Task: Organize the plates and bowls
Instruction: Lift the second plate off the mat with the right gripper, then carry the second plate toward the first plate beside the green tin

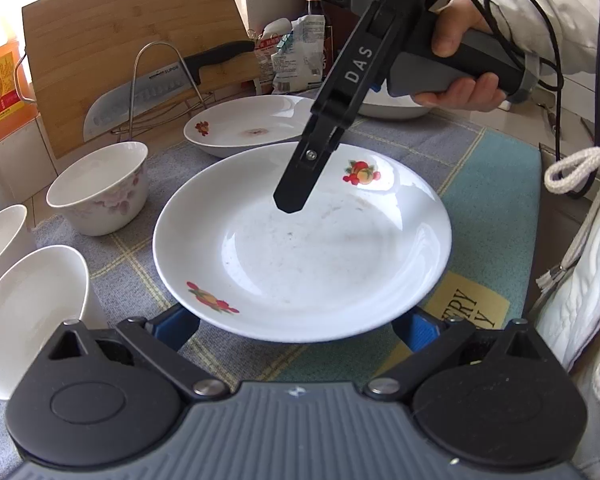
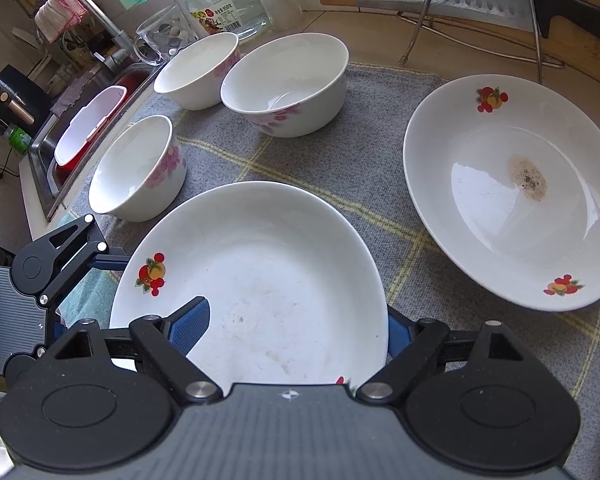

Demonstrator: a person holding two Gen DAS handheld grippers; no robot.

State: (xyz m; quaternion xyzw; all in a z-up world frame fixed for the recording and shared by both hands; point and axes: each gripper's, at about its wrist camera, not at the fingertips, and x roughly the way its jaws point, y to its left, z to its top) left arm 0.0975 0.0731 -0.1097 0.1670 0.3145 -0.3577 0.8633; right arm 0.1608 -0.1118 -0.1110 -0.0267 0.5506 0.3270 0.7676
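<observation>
the near plate (image 1: 300,248) sits on the grey cloth (image 1: 400,136), in the middle of the left wrist view. the left gripper (image 1: 300,326) has its blue pads wide apart, one on each side of the plate's 6 o'clock edge, not squeezing. the right gripper (image 1: 290,200) points down over the plate from 1 o'clock — i cannot tell if it is apart or together there. in its own view, the right gripper's pads (image 2: 190,330) are apart around the plate edge. a second plate (image 2: 508,188) with a brown spot lies at 2 o'clock, three bowls (image 2: 288,84) at 11 o'clock.
</observation>
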